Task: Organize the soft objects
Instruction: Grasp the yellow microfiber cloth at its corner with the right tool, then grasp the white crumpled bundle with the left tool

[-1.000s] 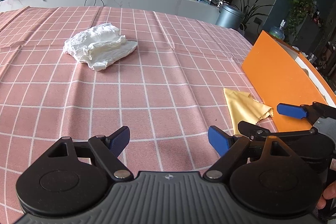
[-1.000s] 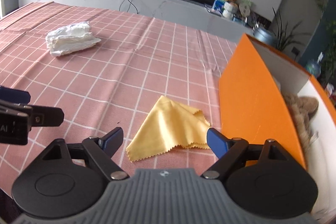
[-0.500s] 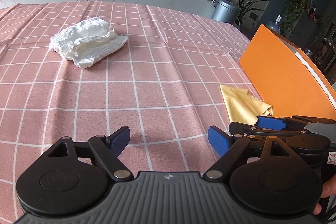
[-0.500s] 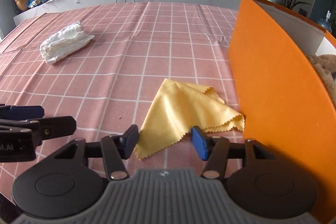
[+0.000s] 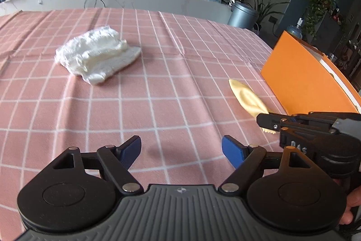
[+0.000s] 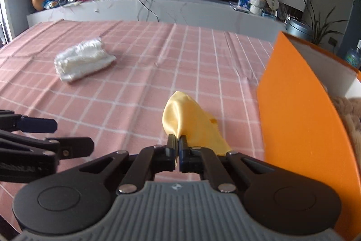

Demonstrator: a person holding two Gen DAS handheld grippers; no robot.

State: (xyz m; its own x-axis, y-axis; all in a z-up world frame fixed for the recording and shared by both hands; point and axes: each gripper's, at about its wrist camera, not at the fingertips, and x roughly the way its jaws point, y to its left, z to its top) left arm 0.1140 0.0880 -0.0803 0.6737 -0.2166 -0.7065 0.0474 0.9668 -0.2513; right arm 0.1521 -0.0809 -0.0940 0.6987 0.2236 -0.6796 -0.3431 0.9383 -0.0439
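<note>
Two soft things lie outside the orange box: a yellow cloth and a crumpled white bundle. The right tool has its jaws pinched tight on a fold of the yellow cloth, which bunches up into a puffed peak just past the fingertips while its lower edge trails toward the near right, close beside the box wall. In the left wrist view the same cloth shows as a narrow, lifted sliver right of centre, next to the box.

The cloth looks thin, light and limp. It will drape and swing rather than keep a shape, and a loose corner could catch on the box rim, so it likely wants lifting clear of the wall before release. A pinch on a gathered fold, as here, seems the safer hold; a single smooth-looking layer might slip out.

The left tool stands wide with nothing between its blue pads, over bare pink checked surface at the near edge.

The white bundle sits far left on the surface, well apart from both tools. It appears bulkier, wrinkled and springy, probably compressing a good deal under the pads; taking it across its thick middle rather than the flat trailing flap should keep it together.

Something brown and furry already rests inside the box.
</note>
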